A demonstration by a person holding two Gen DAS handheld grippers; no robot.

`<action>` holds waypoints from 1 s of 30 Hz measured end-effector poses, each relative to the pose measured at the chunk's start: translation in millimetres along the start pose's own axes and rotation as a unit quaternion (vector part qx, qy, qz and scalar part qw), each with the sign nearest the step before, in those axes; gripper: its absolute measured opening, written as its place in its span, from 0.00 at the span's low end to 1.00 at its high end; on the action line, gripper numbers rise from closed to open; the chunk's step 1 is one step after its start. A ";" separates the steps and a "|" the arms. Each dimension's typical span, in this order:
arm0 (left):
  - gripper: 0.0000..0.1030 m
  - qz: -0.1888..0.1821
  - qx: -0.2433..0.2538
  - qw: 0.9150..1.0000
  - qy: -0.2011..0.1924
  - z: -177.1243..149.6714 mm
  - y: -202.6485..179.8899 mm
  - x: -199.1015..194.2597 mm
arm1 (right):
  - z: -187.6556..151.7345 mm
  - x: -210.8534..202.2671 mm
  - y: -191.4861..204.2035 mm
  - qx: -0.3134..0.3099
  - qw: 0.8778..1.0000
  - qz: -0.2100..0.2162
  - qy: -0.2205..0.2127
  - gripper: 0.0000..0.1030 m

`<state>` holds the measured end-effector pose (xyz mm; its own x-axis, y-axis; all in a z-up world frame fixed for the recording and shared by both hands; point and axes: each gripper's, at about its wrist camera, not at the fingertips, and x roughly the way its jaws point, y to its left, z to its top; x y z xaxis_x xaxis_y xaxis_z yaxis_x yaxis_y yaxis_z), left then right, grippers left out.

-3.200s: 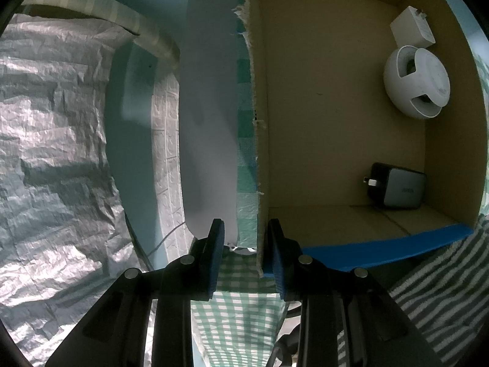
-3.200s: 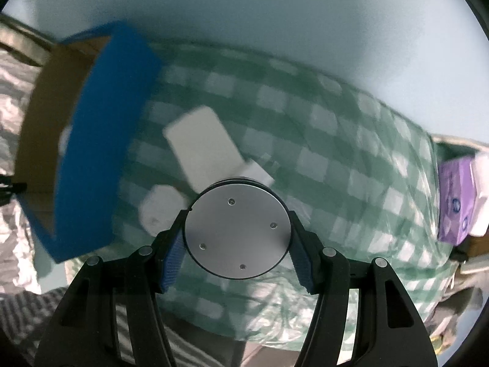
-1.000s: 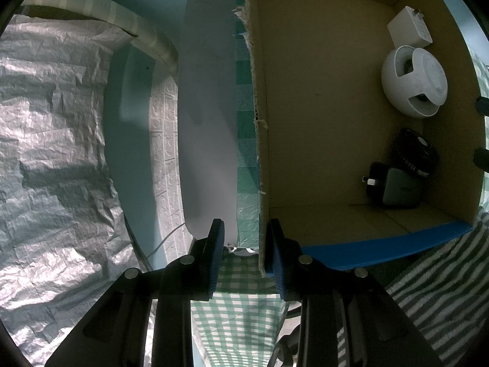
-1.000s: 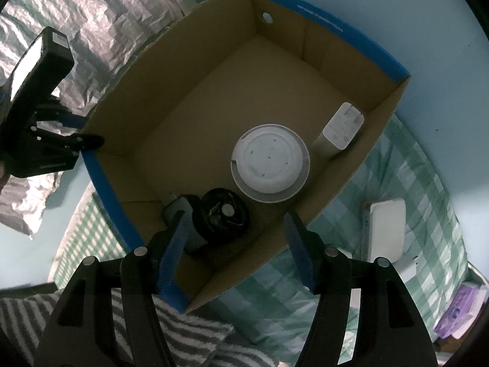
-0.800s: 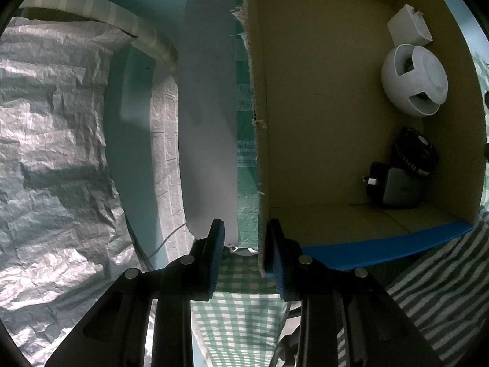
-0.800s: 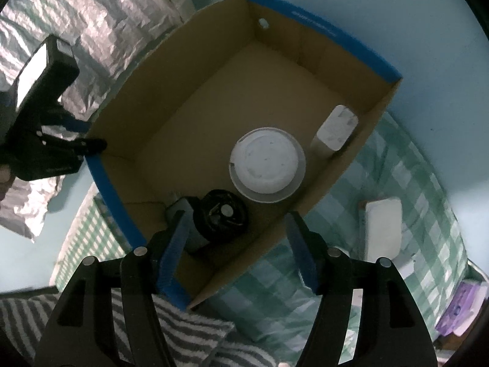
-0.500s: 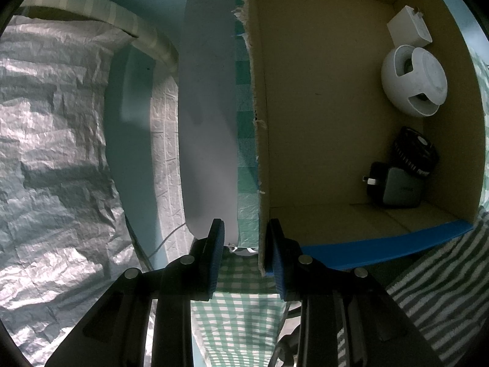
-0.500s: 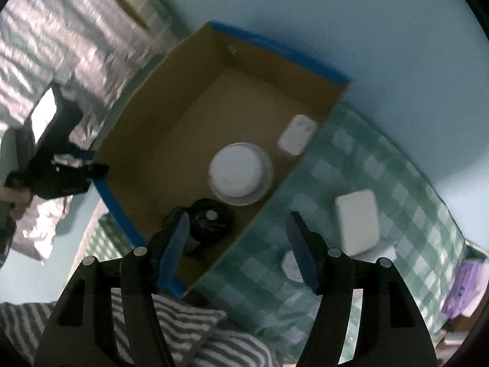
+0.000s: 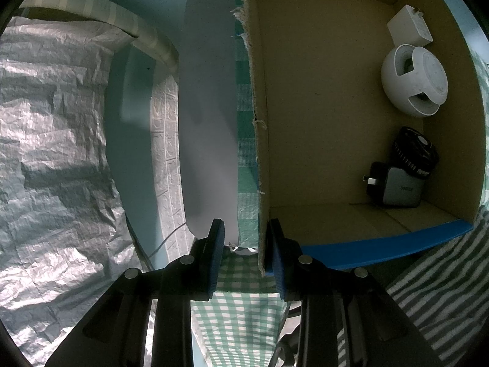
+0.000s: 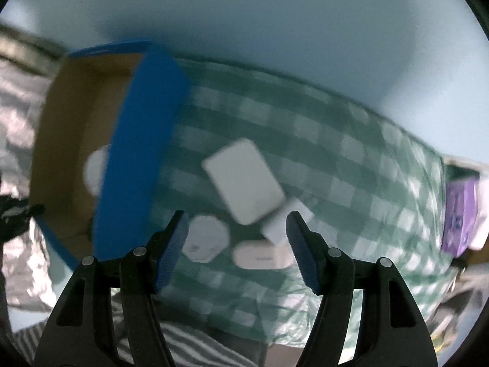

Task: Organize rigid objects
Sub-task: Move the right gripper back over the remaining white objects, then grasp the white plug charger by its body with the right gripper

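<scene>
Above the checked cloth [image 10: 351, 165], my right gripper [image 10: 237, 238] hangs wide and empty, my left gripper [image 9: 244, 244] pinches the box wall [image 9: 259, 140]; blur risks a missed grab.

A green-and-white checked cloth [image 10: 351, 165] covers the table, and a pale blue wall [image 10: 275, 24] rises behind it. Crinkled silver foil sheeting [image 9: 52, 159] fills the left of the left wrist view, beside a white brick-patterned panel [image 9: 166, 153] with a thin cable [image 9: 166, 238] running across its lower part. A grey-and-white striped fabric [image 9: 440, 290] lies at the lower right. At the far right edge of the cloth stands a purple packet [image 10: 460, 214], blurred.
</scene>
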<state>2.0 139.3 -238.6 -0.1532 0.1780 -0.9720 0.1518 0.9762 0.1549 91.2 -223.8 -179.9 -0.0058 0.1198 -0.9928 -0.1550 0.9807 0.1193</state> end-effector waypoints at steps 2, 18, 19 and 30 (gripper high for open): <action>0.29 0.000 0.000 1.000 0.000 -0.4 -0.1 0.1 | -0.4 10.4 -15.0 0.023 1.000 0.005 0.011 0.65; 0.29 0.001 -0.002 1.000 0.001 -2.5 -0.8 -0.6 | -7.7 66.6 -54.4 0.115 0.992 0.009 0.055 0.65; 0.29 0.001 -0.003 1.000 0.001 -2.8 -0.2 -0.5 | -8.1 69.4 -55.8 0.120 0.991 0.015 0.057 0.65; 0.29 0.000 -0.003 1.000 0.002 -3.0 0.1 -0.2 | -12.0 80.1 -52.7 0.053 0.997 -0.029 0.056 0.25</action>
<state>-1.0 139.7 -237.9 -0.1564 0.1789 -0.9714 0.1469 0.9767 0.1563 87.1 -267.8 -265.9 -0.1118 0.0493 -0.9925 -0.0522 0.9971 0.0554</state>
